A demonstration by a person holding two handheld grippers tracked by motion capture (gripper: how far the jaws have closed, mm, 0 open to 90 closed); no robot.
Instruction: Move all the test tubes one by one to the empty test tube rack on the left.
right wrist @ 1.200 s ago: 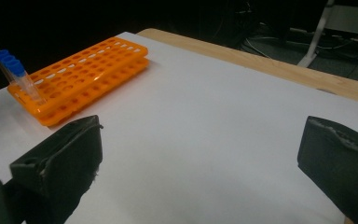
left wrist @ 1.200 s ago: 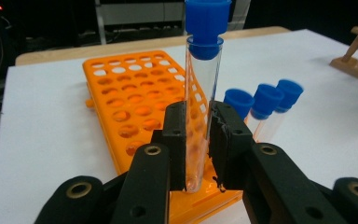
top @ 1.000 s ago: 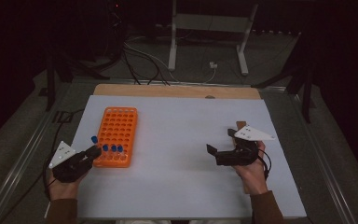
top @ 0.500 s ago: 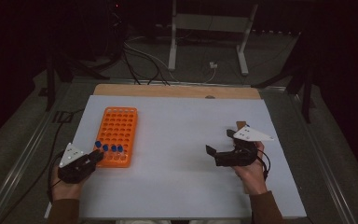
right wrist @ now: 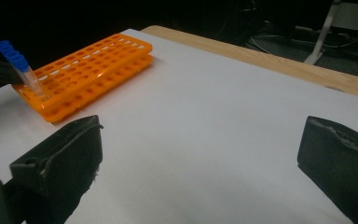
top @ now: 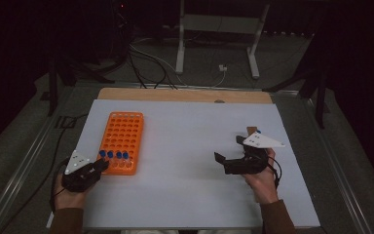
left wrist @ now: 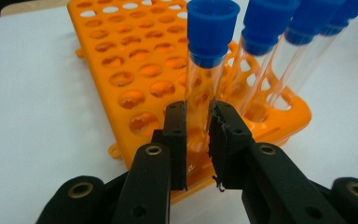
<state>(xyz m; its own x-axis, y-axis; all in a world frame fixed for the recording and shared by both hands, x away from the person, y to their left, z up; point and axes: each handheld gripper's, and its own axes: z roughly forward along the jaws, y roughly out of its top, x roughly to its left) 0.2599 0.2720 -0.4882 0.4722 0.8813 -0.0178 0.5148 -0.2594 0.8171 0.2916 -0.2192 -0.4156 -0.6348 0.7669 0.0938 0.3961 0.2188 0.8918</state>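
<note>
- Left gripper clamped on the clear body of a blue-capped test tube, cap at 12 o'clock above the jaws.
- Tube seated upright in the near corner hole of the orange rack, three more capped tubes at 2 o'clock.
- Right gripper spread wide, holding nothing, rack at 9 o'clock across the white worktop.

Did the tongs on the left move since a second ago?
Yes. The left tongs slid a little toward the person, along the near-left corner of the orange rack, and now clamp a blue-capped tube.
</note>
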